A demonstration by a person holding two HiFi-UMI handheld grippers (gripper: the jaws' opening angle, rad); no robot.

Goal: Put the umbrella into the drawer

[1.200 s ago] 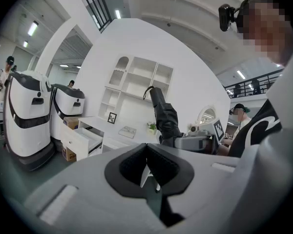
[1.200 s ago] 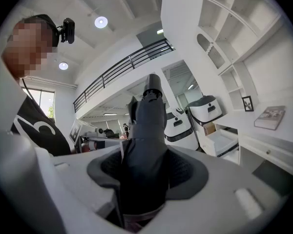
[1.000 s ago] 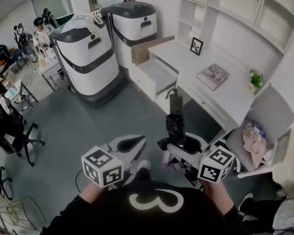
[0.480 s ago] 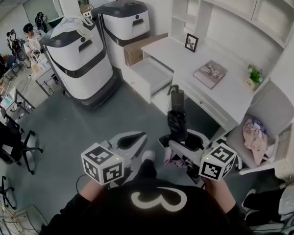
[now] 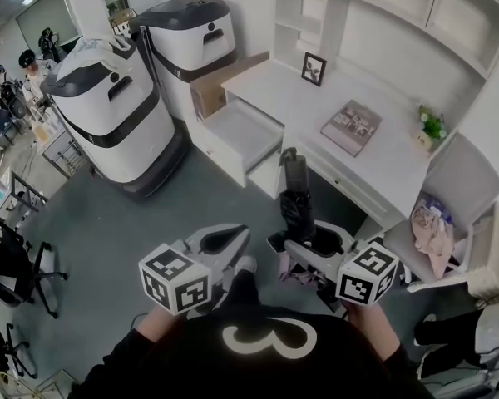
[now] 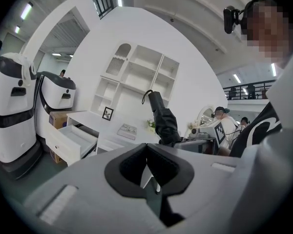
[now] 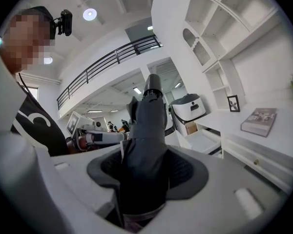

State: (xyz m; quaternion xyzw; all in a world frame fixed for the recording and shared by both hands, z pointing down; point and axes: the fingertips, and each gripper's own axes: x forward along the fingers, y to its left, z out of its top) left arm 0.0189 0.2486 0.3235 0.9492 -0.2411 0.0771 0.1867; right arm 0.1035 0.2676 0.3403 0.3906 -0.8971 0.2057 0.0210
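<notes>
Now the right gripper (image 5: 306,246) holds the folded black umbrella (image 5: 297,199) upright between its fingers, in front of the counter (image 5: 316,110), outside the open drawer (image 5: 243,130). The left gripper (image 5: 226,239) has its fingers together, with nothing between them.

Umbrella (image 5: 298,208) closer to the desk (image 5: 270,90)

The lower end of the umbrella (image 5: 298,202) is hidden inside the right tool (image 5: 311,243); the framed picture (image 5: 313,68) is too small to make out.
</notes>
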